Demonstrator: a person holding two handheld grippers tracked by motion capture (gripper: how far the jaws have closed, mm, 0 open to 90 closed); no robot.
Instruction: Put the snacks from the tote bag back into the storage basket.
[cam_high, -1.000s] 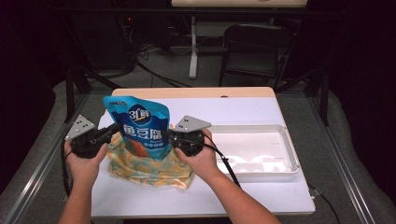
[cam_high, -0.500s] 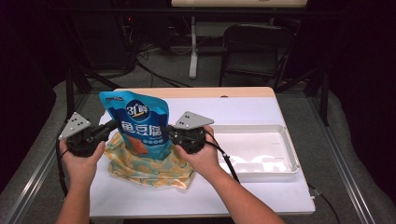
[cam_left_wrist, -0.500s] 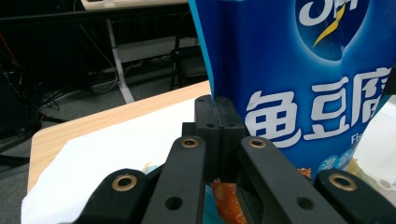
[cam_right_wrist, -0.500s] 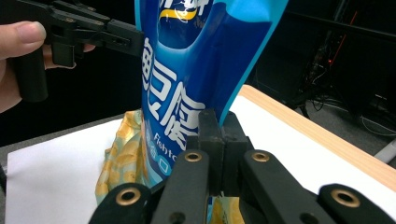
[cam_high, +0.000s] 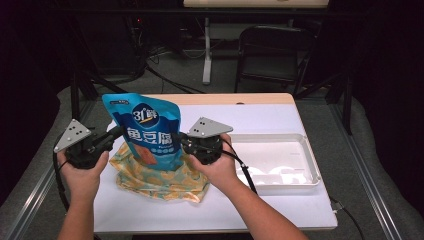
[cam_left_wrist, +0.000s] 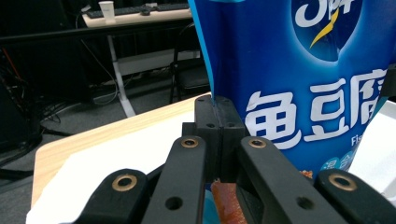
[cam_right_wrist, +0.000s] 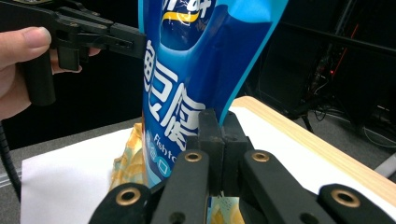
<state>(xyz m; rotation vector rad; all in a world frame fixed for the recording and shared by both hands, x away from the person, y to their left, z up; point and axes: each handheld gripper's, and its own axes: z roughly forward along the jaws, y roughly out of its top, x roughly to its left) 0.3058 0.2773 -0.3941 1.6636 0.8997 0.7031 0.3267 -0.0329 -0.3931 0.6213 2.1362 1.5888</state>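
Blue snack pouch (cam_high: 146, 131) held upright in the left-centre of the high view, printed face toward the camera, lower end against the yellow patterned cloth (cam_high: 159, 175) spread on the white table cover (cam_high: 260, 117). Left gripper (cam_high: 116, 133) at the pouch's left edge, gripped by the left hand (cam_high: 82, 172) at lower left of the frame, grey three-cornered plate on top. Right gripper (cam_high: 181, 141) at the pouch's right edge, gripped by the right hand (cam_high: 220, 167) near frame centre, cable trailing down toward the lower right. In the left gripper view, both black jaws pressed together at centre frame, clamped on the pouch (cam_left_wrist: 299, 84) along its side seam; pouch filling the upper right, pale wooden table edge (cam_left_wrist: 93, 137) at left, a desk with a white cup (cam_left_wrist: 107, 8) in the upper left background. In the right gripper view, jaws likewise closed tight at lower centre, clamped on the opposite side seam of the pouch (cam_right_wrist: 196, 79); cloth (cam_right_wrist: 128, 161) visible below and left of the pouch, left gripper (cam_right_wrist: 135, 43) biting the far edge at upper left, with the left hand (cam_right_wrist: 18, 70) at the left border. White plastic tray (cam_high: 310, 152) on the right half of the table in the high view, well apart from the pouch. Black chair (cam_high: 270, 47) beyond the far table edge, upper centre.
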